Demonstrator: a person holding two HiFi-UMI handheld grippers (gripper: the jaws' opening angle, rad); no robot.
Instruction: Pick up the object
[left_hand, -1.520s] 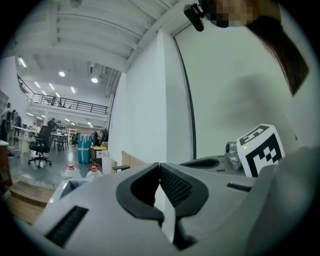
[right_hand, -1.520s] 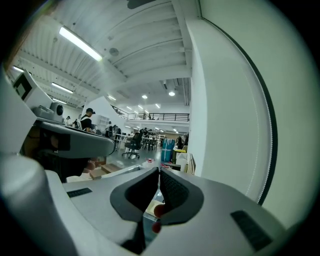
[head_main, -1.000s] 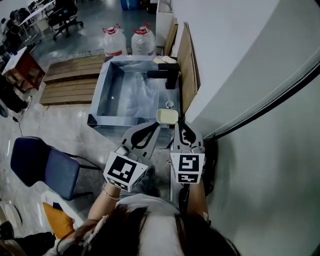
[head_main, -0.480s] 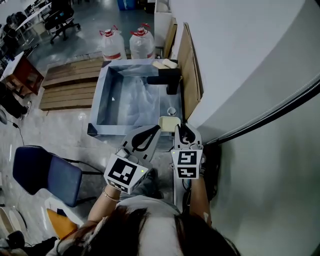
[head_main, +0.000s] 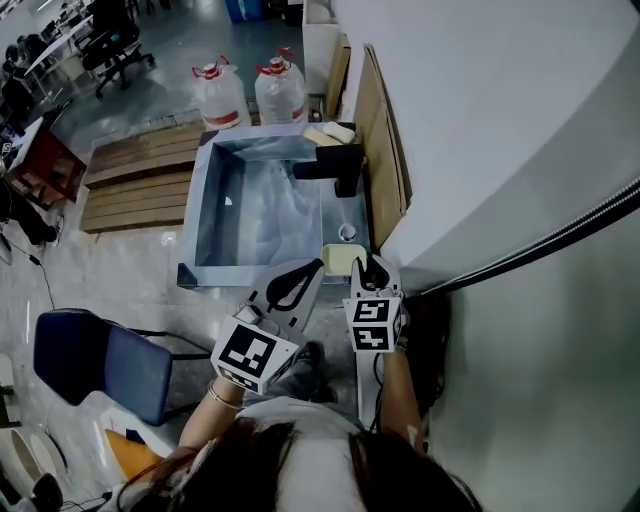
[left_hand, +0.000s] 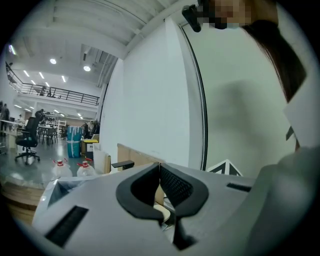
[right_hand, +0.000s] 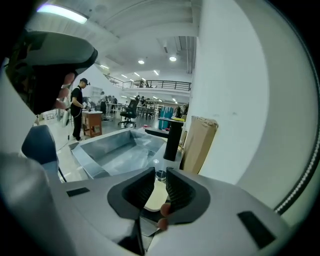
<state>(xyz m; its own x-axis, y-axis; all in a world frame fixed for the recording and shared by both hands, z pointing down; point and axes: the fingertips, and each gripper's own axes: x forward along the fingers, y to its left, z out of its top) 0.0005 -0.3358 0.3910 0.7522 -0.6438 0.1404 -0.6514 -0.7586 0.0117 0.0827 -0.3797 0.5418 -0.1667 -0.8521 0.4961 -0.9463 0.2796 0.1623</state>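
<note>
I note a white wall (head_main: 480, 120) along my right, with a brown board (head_main: 378, 130) leaning against it. The grey floor (head_main: 110, 260) is glossy. A blue chair (head_main: 95, 350) stands at my left, with a wooden pallet (head_main: 135, 175) beyond it. Ceiling lights (left_hand: 53, 61) are lit above a railed gallery (left_hand: 60, 92).

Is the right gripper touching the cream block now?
Touching. The right gripper view shows the cream block clamped between the jaws of the right gripper.
</note>
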